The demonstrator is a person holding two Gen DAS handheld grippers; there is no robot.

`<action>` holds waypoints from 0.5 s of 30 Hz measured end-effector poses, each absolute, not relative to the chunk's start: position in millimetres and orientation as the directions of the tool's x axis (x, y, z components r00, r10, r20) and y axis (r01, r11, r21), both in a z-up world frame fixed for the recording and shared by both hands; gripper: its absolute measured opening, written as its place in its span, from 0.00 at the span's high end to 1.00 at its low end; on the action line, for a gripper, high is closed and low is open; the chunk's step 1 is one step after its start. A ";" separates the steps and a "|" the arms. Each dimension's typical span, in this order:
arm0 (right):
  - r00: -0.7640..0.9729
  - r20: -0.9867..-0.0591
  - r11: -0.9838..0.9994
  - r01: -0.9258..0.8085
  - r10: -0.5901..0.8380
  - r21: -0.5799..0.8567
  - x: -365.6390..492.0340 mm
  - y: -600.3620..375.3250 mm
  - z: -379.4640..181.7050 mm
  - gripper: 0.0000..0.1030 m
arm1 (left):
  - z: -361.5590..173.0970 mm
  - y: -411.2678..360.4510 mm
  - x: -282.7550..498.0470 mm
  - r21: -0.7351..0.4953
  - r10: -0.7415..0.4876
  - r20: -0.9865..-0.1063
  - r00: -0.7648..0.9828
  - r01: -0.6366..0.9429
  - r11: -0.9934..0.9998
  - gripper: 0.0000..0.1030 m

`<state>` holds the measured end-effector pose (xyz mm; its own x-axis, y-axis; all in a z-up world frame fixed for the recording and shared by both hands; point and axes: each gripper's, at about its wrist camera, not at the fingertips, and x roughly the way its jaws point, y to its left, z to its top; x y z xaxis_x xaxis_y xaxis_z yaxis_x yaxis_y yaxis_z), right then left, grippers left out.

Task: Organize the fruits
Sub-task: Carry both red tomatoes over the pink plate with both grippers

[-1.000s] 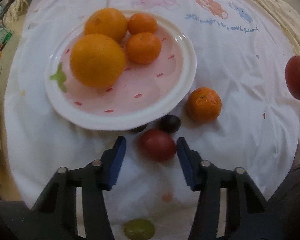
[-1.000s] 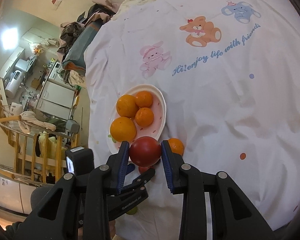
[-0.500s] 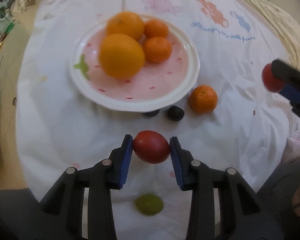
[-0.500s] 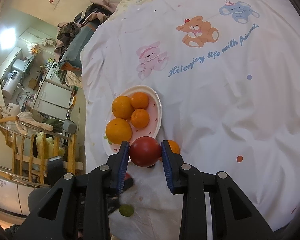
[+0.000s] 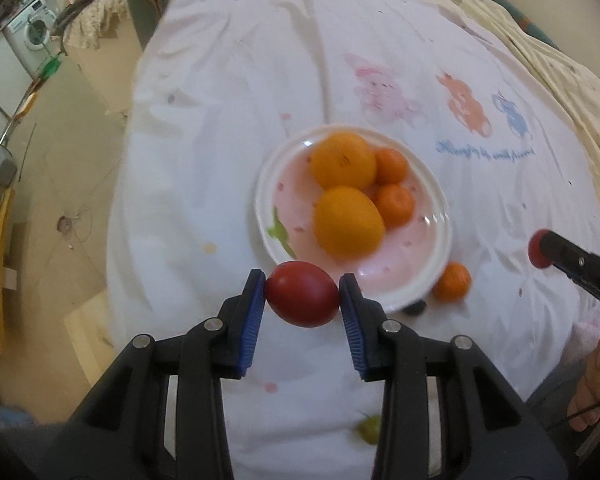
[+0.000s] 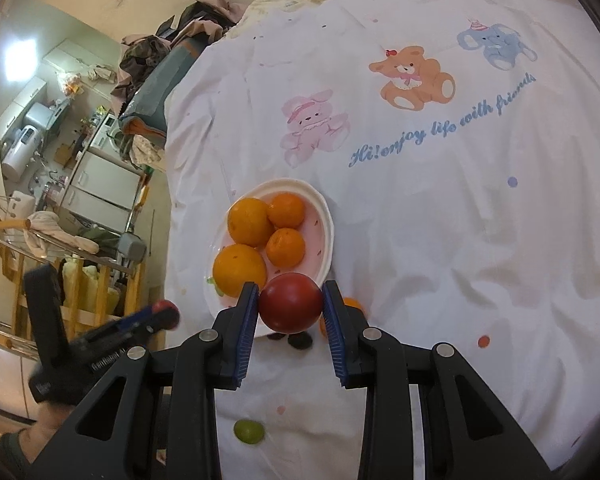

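**Two red fruits held above the plate's near rim**

White cartoon-printed cloth point(image 6: 440, 240) covers the surface, with a cluttered kitchen beyond. On it sits a white, pink-centred plate point(image 5: 440, 216) bearing four oranges. The left gripper point(image 5: 302, 300) clamps an oval red fruit point(image 5: 302, 299), long axis crosswise between the pads — the plate lies straight ahead, just beyond. The right gripper point(image 6: 290, 304) pinches a round red fruit point(image 6: 290, 302), likewise near the rim. A small orange point(image 5: 452, 282), dark fruits and a green one — perhaps a grape point(image 6: 249, 431) — rest on the cloth.
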<state>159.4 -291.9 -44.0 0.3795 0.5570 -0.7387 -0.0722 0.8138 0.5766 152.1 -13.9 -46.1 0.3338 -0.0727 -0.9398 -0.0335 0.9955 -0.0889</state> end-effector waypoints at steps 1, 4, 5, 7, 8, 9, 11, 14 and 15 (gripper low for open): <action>0.379 -0.739 0.814 -0.073 0.557 0.577 161.9 -291.6 -44.3 0.67 | -46.5 -12.4 157.0 -0.088 -0.071 -0.940 0.333 -0.036 0.995 0.67; 0.384 -0.741 0.819 -0.076 0.551 0.569 171.7 -290.1 -44.7 0.67 | -48.5 -12.4 170.3 -0.073 -0.057 -0.942 0.332 -0.035 0.997 0.67; 0.385 -0.740 0.818 -0.076 0.551 0.570 176.2 -290.0 -45.5 0.67 | -48.4 -12.1 174.6 -0.069 -0.055 -0.941 0.333 -0.033 0.997 0.67; 0.386 -0.743 0.821 -0.076 0.547 0.566 182.5 -289.0 -46.2 0.67 | -49.4 -12.7 181.5 -0.063 -0.049 -0.941 0.335 -0.031 0.997 0.67; 0.386 -0.743 0.822 -0.079 0.547 0.564 184.3 -288.5 -46.4 0.67 | -50.0 -12.9 185.7 -0.063 -0.049 -0.941 0.336 -0.031 0.998 0.67; 0.385 -0.746 0.825 -0.085 0.544 0.559 187.8 -286.6 -46.7 0.67 | -50.1 -12.7 188.7 -0.061 -0.047 -0.940 0.337 -0.030 0.998 0.67; 0.382 -0.750 0.830 -0.092 0.540 0.551 193.5 -283.4 -47.7 0.67 | -52.5 -13.0 196.8 -0.056 -0.042 -0.941 0.337 -0.032 0.998 0.67; 0.369 -0.761 0.836 -0.098 0.534 0.539 204.9 -277.4 -52.2 0.67 | -59.4 -13.7 208.7 -0.047 -0.033 -0.943 0.332 -0.032 0.998 0.67; 0.365 -0.764 0.839 -0.099 0.531 0.536 208.4 -275.5 -54.1 0.67 | -61.8 -13.5 212.2 -0.043 -0.029 -0.944 0.329 -0.033 0.999 0.67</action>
<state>208.4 -275.5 -54.1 0.3650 0.5315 -0.7644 -0.0990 0.8386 0.5357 212.2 -13.5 -61.8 0.3291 -0.0294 -0.9438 -0.0334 0.9985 -0.0428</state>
